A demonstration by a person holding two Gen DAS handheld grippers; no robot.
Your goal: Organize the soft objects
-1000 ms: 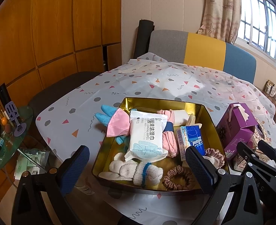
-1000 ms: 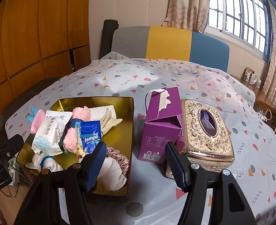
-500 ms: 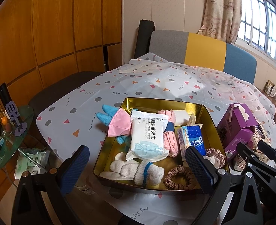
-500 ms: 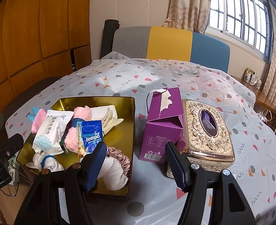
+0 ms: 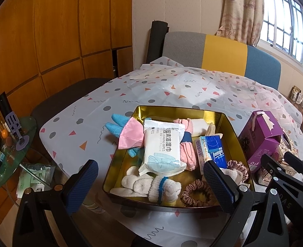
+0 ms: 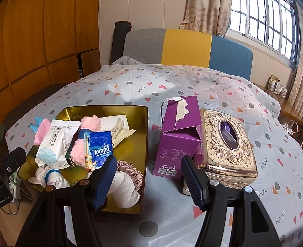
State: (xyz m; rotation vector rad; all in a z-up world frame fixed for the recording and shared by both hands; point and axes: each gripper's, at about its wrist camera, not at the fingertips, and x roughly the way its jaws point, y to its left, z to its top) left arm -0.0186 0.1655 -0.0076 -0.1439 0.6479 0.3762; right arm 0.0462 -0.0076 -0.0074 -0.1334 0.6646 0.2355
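Note:
A gold tray (image 5: 172, 109) (image 6: 145, 144) on the patterned tablecloth holds soft things: a white wet-wipes pack (image 5: 162, 147) (image 6: 57, 142), a blue Tempo tissue pack (image 5: 214, 151) (image 6: 100, 146), pink socks (image 5: 187, 154), a white sock with a blue band (image 5: 159, 186), pink scrunchies (image 5: 195, 193) (image 6: 131, 171) and a white cloth (image 6: 124, 191). A pink mask (image 5: 131, 135) and blue cloth (image 5: 116, 123) hang over the tray's left rim. My left gripper (image 5: 151, 185) is open and empty above the tray's near edge. My right gripper (image 6: 149, 181) is open and empty, in front of the purple box (image 6: 178, 142).
An ornate gold tissue box (image 6: 227, 142) stands right of the purple box (image 5: 260, 138). A grey, yellow and blue sofa back (image 6: 186, 47) lies behind the table. A glass side table (image 5: 9, 150) with small items stands at the left. Wooden panels line the left wall.
Both views have shifted very slightly; the objects stay in place and both grippers stay open.

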